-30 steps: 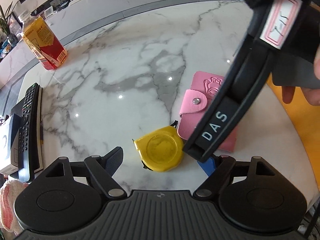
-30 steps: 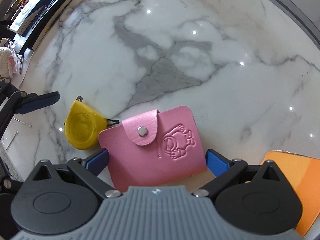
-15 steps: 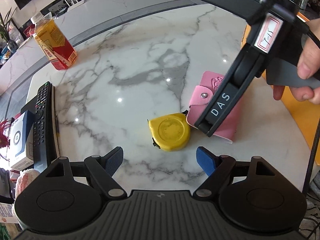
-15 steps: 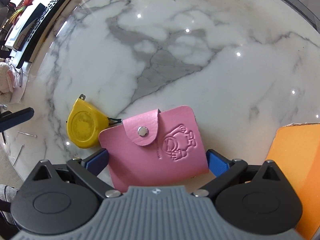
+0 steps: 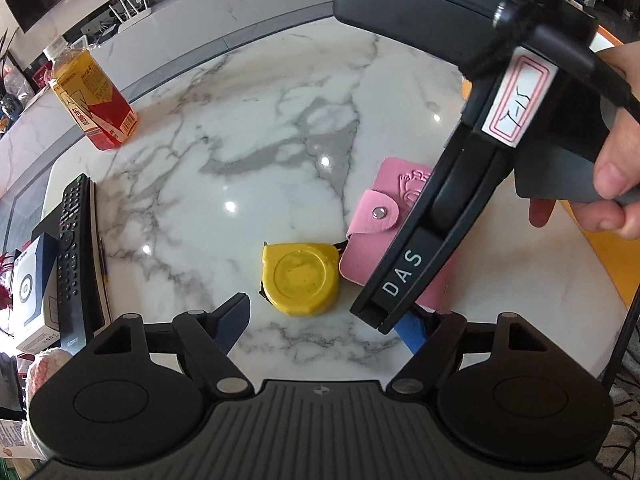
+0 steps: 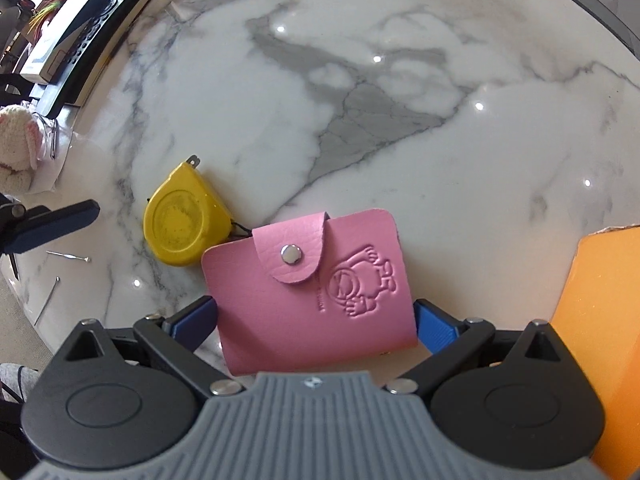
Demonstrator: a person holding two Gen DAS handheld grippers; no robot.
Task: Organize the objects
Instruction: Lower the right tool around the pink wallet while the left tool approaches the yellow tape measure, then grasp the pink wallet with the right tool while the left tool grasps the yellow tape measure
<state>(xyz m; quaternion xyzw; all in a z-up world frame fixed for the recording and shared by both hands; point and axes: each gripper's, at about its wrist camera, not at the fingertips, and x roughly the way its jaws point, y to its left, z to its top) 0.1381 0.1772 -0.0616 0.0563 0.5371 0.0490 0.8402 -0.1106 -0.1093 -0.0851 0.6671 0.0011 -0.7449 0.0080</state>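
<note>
A pink card wallet point(image 6: 316, 284) with a snap flap lies on the white marble table point(image 6: 400, 120). My right gripper point(image 6: 314, 320) is shut on the wallet, one blue finger point(image 6: 194, 318) at each side. A yellow tape measure point(image 6: 180, 220) lies against the wallet's left corner. In the left wrist view the tape measure point(image 5: 300, 278) and the wallet point(image 5: 376, 236) lie just ahead. My left gripper point(image 5: 322, 322) is open and empty, short of the tape measure. The right gripper's black body point(image 5: 436, 232) covers part of the wallet.
A bottle of amber drink point(image 5: 94, 98) stands at the far left. A black remote point(image 5: 72, 260) and a white box point(image 5: 30, 292) lie at the table's left edge. An orange surface point(image 6: 592, 340) lies to the right. Thin metal pins point(image 6: 68, 256) lie near the front-left edge.
My left gripper has drawn back from the tape measure, so more of the table shows. The right gripper stays on the wallet, which has barely moved.
</note>
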